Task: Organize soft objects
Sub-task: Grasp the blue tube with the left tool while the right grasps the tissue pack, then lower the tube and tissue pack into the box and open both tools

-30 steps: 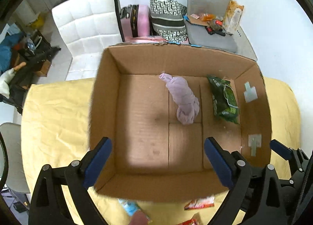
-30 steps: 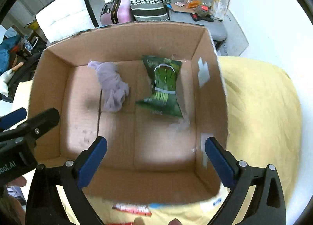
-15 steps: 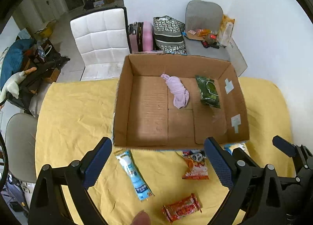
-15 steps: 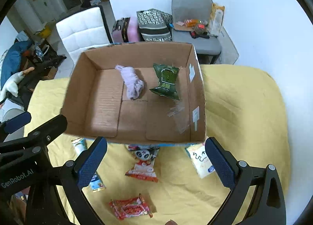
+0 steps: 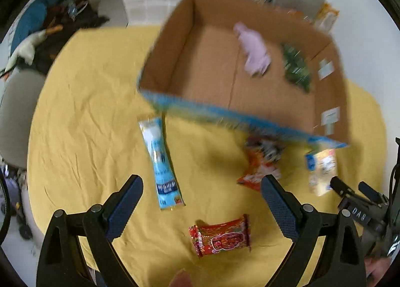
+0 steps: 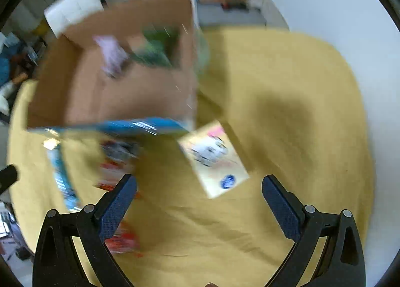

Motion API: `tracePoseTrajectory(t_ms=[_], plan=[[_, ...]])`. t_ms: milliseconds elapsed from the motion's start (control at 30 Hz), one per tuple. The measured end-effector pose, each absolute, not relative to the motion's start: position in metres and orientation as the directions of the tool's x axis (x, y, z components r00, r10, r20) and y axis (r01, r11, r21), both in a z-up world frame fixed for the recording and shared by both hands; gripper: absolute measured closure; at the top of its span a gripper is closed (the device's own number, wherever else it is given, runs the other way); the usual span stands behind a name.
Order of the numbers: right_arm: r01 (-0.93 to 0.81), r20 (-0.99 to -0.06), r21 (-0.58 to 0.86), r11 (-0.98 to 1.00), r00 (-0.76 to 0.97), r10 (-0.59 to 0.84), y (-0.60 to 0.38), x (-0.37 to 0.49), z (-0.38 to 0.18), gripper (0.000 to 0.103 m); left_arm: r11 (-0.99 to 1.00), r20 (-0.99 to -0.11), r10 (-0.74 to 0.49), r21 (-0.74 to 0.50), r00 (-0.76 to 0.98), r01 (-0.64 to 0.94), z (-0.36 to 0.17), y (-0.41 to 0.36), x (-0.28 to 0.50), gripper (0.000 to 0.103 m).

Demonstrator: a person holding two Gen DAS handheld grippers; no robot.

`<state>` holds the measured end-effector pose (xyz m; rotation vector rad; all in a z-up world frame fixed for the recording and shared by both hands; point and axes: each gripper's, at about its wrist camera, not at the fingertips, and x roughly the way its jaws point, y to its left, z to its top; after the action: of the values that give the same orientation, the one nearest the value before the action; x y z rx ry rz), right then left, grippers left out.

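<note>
Soft packets lie scattered on the yellow-covered desk point(image 5: 82, 122) in front of an open cardboard box point(image 5: 210, 82), and much of the scene is smeared: the right wrist view is blurred throughout, so the print on every packet there is unreadable, and the box's near blue edge is streaked in both views.

From left to right in the left wrist view: a long light-blue packet point(image 5: 161, 162) lies with its long axis running near to far, tilted slightly so its far end leans left, just in front of the box's near left corner. A red packet point(image 5: 221, 235) sits nearest, its long axis left to right, between the tips of the left tongs point(image 5: 200, 209). An orange-red packet point(image 5: 260, 164) is partly tucked under the box's near edge (its far end is hidden). A pale yellow packet point(image 5: 321, 169) lies at the near right corner, long axis near to far.

Inside the box rest a lilac cloth bundle point(image 5: 253, 49) and a green packet point(image 5: 296, 67), both toward the far right.

The left tongs are spread wide, holding and touching nothing. The right tongs point(image 6: 198, 202) are likewise spread wide and empty, with the pale yellow packet lying just beyond them.
</note>
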<state>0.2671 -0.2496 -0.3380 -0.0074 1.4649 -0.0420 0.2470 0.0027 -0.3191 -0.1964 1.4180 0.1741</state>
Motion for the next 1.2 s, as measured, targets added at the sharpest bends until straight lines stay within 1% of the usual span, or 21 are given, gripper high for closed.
tracePoseTrajectory(t_ms=[100, 200, 233, 267, 333, 433, 467, 600, 700, 833, 867, 900, 933, 967, 1033, 1100, 1133, 1200], plan=[[0.008, -0.999, -0.031, 0.999, 0.033, -0.032, -0.259, 0.276, -0.380, 0.001, 0.962, -0.997, -0.004, -0.026, 0.080, -0.272, -0.353, 0.004, 0.245, 0.006], [0.003, -1.000, -0.030, 1.000, -0.009, -0.030, -0.262, 0.284, -0.410, 0.002, 0.946, -0.999, -0.003, -0.017, 0.044, -0.323, -0.378, 0.015, 0.241, 0.006], [0.007, -0.999, -0.027, 1.000, -0.023, -0.027, -0.262, 0.286, -0.417, 0.005, 0.942, -0.999, -0.012, -0.023, 0.035, -0.335, -0.384, 0.020, 0.240, 0.006], [0.024, -0.999, -0.028, 0.999, -0.042, -0.027, -0.264, 0.288, -0.425, 0.013, 0.936, -1.000, -0.017, -0.024, 0.024, -0.351, -0.389, 0.024, 0.238, 0.006], [0.046, -0.997, -0.040, 0.998, -0.060, -0.038, -0.267, 0.287, -0.430, 0.026, 0.921, -0.999, -0.034, -0.035, 0.009, -0.389, -0.398, 0.038, 0.234, 0.006], [0.078, -0.995, -0.027, 0.997, -0.103, -0.019, -0.269, 0.276, -0.428, 0.033, 0.900, -0.999, -0.041, -0.039, 0.006, -0.434, -0.402, 0.059, 0.226, 0.006], [0.082, -0.993, 0.010, 0.997, -0.115, 0.020, -0.267, 0.268, -0.426, 0.035, 0.894, -0.999, -0.043, -0.042, 0.009, -0.446, -0.403, 0.066, 0.225, 0.006], [0.084, -0.988, 0.056, 0.995, -0.140, 0.068, -0.253, 0.241, -0.418, 0.035, 0.879, -0.998, -0.070, -0.061, -0.001, -0.473, -0.414, 0.087, 0.223, 0.006], [0.096, -0.988, 0.061, 0.993, -0.134, 0.074, -0.243, 0.229, -0.420, 0.036, 0.880, -0.996, -0.087, -0.067, -0.021, -0.470, -0.430, 0.096, 0.231, 0.006], [0.109, -0.987, 0.021, 0.994, -0.156, 0.038, -0.237, 0.225, -0.433, 0.035, 0.902, -0.994, -0.078, -0.040, -0.071, -0.429, -0.450, 0.094, 0.241, 0.007], [0.119, -0.987, 0.017, 0.993, -0.157, 0.035, -0.235, 0.225, -0.437, 0.035, 0.908, -0.995, -0.062, -0.021, -0.083, -0.418, -0.454, 0.093, 0.241, 0.011], [0.124, -0.987, 0.014, 0.992, -0.160, 0.034, -0.236, 0.225, -0.440, 0.035, 0.912, -0.994, -0.061, -0.020, -0.086, -0.409, -0.458, 0.092, 0.241, 0.021], [0.127, -0.986, 0.012, 0.992, -0.162, 0.032, -0.235, 0.225, -0.441, 0.035, 0.918, -0.994, -0.061, -0.020, -0.092, -0.395, -0.462, 0.091, 0.241, 0.028], [0.125, -0.988, 0.002, 0.992, -0.154, 0.022, -0.235, 0.225, -0.441, 0.035, 0.922, -0.994, -0.051, -0.008, -0.101, -0.386, -0.466, 0.089, 0.243, 0.044], [0.124, -0.986, -0.015, 0.992, -0.164, 0.006, -0.234, 0.225, -0.440, 0.036, 0.930, -0.996, -0.044, -0.014, -0.074, -0.366, -0.465, 0.087, 0.241, 0.053], [0.130, -0.986, -0.020, 0.991, -0.165, 0.002, -0.232, 0.226, -0.442, 0.037, 0.946, -0.998, -0.032, -0.012, -0.057, -0.324, -0.461, 0.078, 0.241, 0.081], [0.127, -0.986, -0.023, 0.992, -0.165, -0.002, -0.230, 0.230, -0.441, 0.037, 0.952, -0.998, -0.015, 0.004, -0.059, -0.306, -0.459, 0.072, 0.245, 0.082], [0.115, -0.988, -0.029, 0.993, -0.154, -0.011, -0.229, 0.228, -0.438, 0.037, 0.961, -0.999, 0.013, 0.027, -0.052, -0.276, -0.457, 0.067, 0.241, 0.087]])
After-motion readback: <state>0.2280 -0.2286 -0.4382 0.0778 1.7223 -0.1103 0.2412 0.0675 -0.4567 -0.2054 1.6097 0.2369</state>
